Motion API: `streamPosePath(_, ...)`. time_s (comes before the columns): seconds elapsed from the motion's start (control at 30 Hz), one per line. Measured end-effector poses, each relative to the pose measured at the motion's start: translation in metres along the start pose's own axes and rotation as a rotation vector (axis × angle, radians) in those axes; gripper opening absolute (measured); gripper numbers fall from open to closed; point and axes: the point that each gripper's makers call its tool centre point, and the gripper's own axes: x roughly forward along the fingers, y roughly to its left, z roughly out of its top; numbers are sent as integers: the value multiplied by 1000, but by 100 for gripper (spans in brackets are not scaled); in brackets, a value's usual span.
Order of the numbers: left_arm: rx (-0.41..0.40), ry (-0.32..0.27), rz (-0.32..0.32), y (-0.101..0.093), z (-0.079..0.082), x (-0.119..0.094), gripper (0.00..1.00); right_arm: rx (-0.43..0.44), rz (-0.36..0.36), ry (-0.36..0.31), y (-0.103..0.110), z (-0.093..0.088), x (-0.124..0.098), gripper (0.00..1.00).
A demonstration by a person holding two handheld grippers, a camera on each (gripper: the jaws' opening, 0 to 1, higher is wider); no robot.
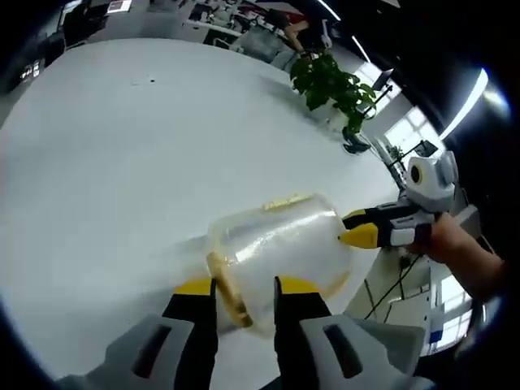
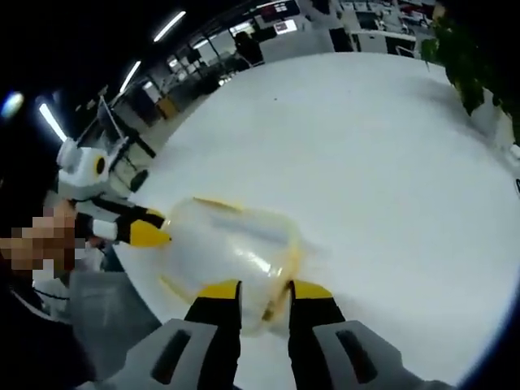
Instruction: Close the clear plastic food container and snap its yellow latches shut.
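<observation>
The clear plastic container (image 1: pixel 280 244) lies on the white round table (image 1: pixel 114 162), with yellow latches along its rim (image 1: pixel 286 201). My left gripper (image 1: pixel 245 286) is closed to a narrow gap on the near end, where a yellow latch (image 1: pixel 229 299) sits between the jaws. The right gripper (image 1: pixel 357 229) comes in from the right and its yellow tips meet the far end. In the right gripper view the container (image 2: pixel 231 240) sits in front of my right gripper (image 2: pixel 266 291), which pinches the rim with its yellow edge (image 2: pixel 284 268). The left gripper (image 2: pixel 158 233) touches the opposite end.
A potted green plant (image 1: pixel 333 85) stands at the table's far edge (image 2: pixel 467 57). The container lies near the table's rim (image 2: pixel 142 268), with floor, cables and office desks beyond. A person's hand (image 1: pixel 455 244) holds the right gripper.
</observation>
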Motion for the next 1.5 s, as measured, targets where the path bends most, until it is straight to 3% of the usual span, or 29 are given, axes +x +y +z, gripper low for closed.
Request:
streamPosePath(0.03,-61,34,-52,-7,-9,-4,20,8,-2,-5,-1,0,1,19)
streamPosePath(0.07,-32,8,-14,4,-6,-8,20,5,-1,-5,-1,1,2,19)
streamPosePath(0.13,-24,7,-6,3,-4,-7,20,7,-4,-8,-1,1,0,19)
streamPosePath(0.63,6,-10,3,7,1,-1,24,-40,14,42,-2,8,-4,21)
streamPosePath(0.73,82,-29,20,8,7,1,26,-57,16,44,-3,9,-5,22)
streamPosePath(0.8,174,-44,29,7,10,1,27,-120,4,49,-3,12,-4,23)
streamPosePath(0.87,207,-34,38,7,11,0,28,-152,-10,59,-1,13,-5,23)
streamPosePath(1.0,412,-19,82,5,18,0,29,-243,-22,80,-1,17,-4,24)
streamPosePath(1.1,499,11,92,6,19,-1,29,-312,-29,90,-3,19,-5,24)
streamPosePath(1.17,580,-3,96,2,26,-3,28,-366,-15,117,-1,18,-6,23)
streamPosePath(1.33,678,-77,28,-23,45,-11,26,-522,41,93,9,31,-11,19)
streamPosePath(1.5,803,-35,-31,-39,41,-8,24,-617,107,115,23,42,-10,19)
